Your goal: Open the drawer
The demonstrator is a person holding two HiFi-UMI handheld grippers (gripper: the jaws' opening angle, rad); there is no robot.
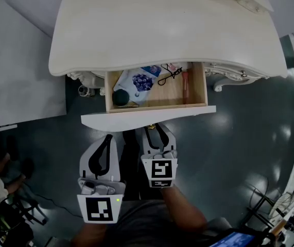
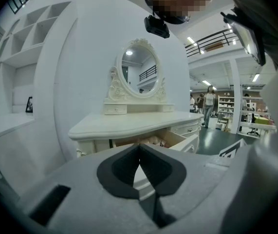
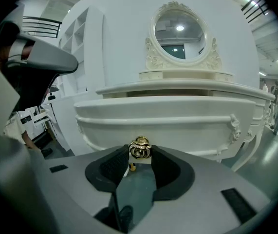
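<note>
Though head view hides it, right gripper (image 3: 139, 154) grips knob (image 3: 139, 147).

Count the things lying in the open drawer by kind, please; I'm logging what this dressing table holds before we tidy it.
Black eyeglasses: 1
Dark round object: 1
White packet with blue print: 1
Reddish stick-shaped item: 1
Total: 4. A blue scrap at the back of the drawer is too hidden to name or count.
</note>
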